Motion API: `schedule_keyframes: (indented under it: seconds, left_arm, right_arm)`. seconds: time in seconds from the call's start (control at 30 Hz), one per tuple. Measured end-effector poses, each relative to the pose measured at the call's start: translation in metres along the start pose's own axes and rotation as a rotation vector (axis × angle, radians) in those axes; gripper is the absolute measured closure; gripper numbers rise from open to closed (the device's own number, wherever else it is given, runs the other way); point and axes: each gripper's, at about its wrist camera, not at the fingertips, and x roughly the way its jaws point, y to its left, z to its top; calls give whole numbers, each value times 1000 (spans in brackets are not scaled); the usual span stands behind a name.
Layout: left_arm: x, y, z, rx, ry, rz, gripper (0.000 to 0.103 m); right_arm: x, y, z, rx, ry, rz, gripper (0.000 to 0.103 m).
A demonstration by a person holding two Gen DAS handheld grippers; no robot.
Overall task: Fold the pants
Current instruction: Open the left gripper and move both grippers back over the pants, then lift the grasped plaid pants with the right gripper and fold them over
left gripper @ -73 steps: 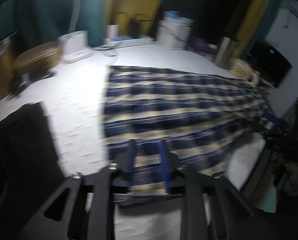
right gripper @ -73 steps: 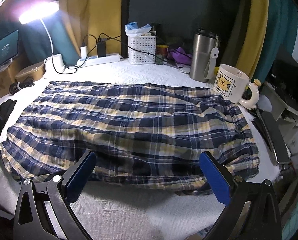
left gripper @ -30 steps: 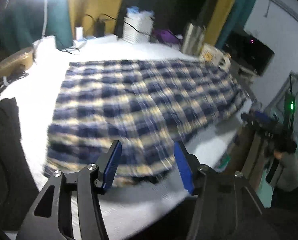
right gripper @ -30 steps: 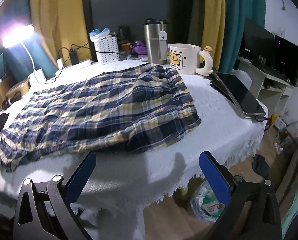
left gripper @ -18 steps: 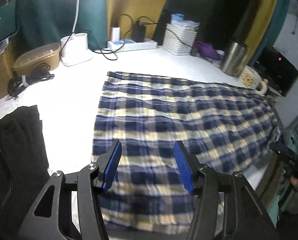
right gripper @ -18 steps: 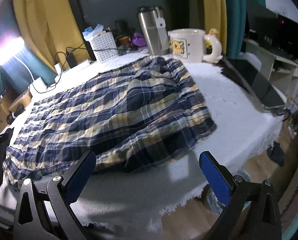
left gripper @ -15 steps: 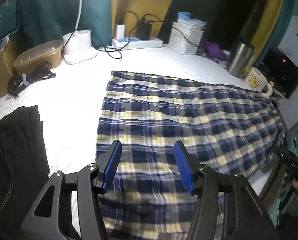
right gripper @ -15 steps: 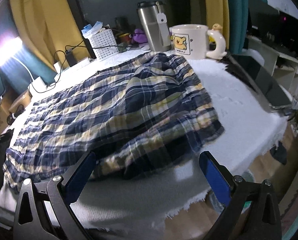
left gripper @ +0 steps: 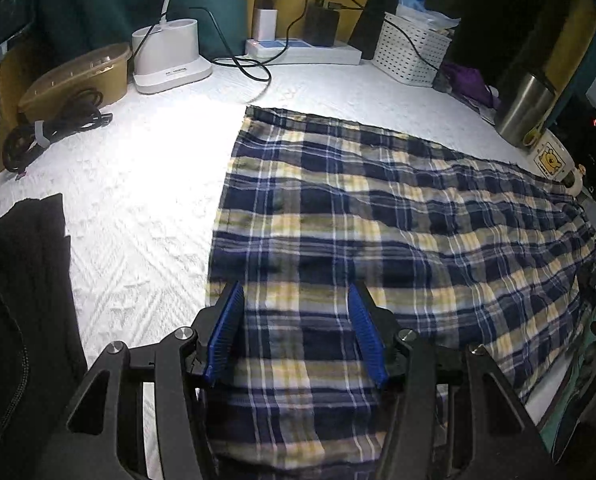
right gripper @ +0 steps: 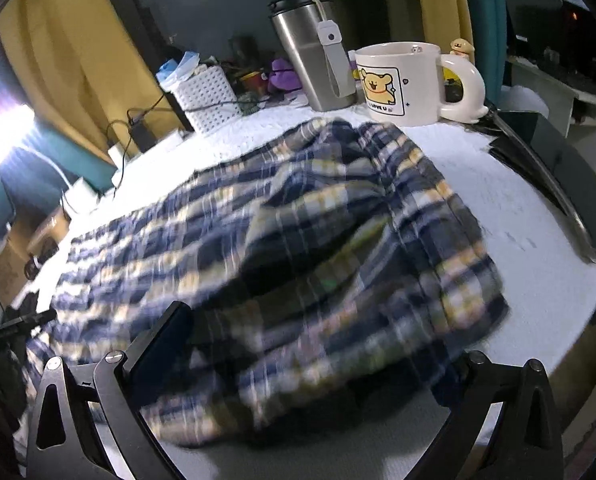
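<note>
- Blue, white and yellow plaid pants (left gripper: 378, 216) lie spread flat on a white textured tablecloth (left gripper: 145, 200), seen from the left wrist camera; the fabric fills the frame from centre out to 3 o'clock and down to 6 o'clock.
- The left gripper (left gripper: 295, 332) hangs over the near end of the pants at 6 o'clock, its blue-padded jaws parted with plaid cloth showing in the gap; the pads are not pressed together and grasp nothing.
- At 12 o'clock stand a white power strip (left gripper: 306, 51) with plugs and cables, and a white perforated basket (left gripper: 414, 56); a white lamp base (left gripper: 169, 56) sits at 11 o'clock beside a lidded brown container (left gripper: 77, 80) and a coiled black cable (left gripper: 53, 128).
- A steel tumbler (left gripper: 526, 108) and a bear-print mug (left gripper: 552, 160) sit at 2 o'clock, just beyond the far edge of the pants.
- From the right wrist camera, the right gripper (right gripper: 310, 344) is spread wide over the bunched waist end of the pants (right gripper: 298, 240); the right fingertip is hidden behind blurred cloth, and whether it touches the fabric cannot be told.
- A dark laptop-like slab (right gripper: 558, 184) lies at 3 o'clock, apart from the pants.
</note>
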Motion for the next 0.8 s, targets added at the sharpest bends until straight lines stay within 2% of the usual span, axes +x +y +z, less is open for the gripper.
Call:
schedule_keyframes:
  seconds: [0.37, 0.4, 0.43, 0.47, 0.5, 0.53, 0.8]
  left_arm:
    - [8, 16, 20, -31, -4, 30, 49]
    - [9, 17, 20, -34, -5, 32, 49]
    - [9, 19, 20, -37, -6, 33, 49]
    - [10, 20, 20, -38, -5, 35, 49]
    - [10, 22, 20, -41, -4, 37, 49]
    - [11, 23, 21, -43, -5, 38, 49]
    - [4, 27, 24, -26, -24, 27, 49]
  right_arm:
    - [21, -7, 27, 129, -27, 72, 0]
    - [22, -8, 29, 137, -29, 80, 7]
    - [22, -10, 30, 148, -33, 90, 24]
    - [25, -13, 32, 167, -24, 103, 35]
    - [27, -16, 32, 179, -19, 108, 59]
    - [30, -18, 33, 192, -9, 117, 71]
    - [23, -10, 34, 172, -27, 101, 82]
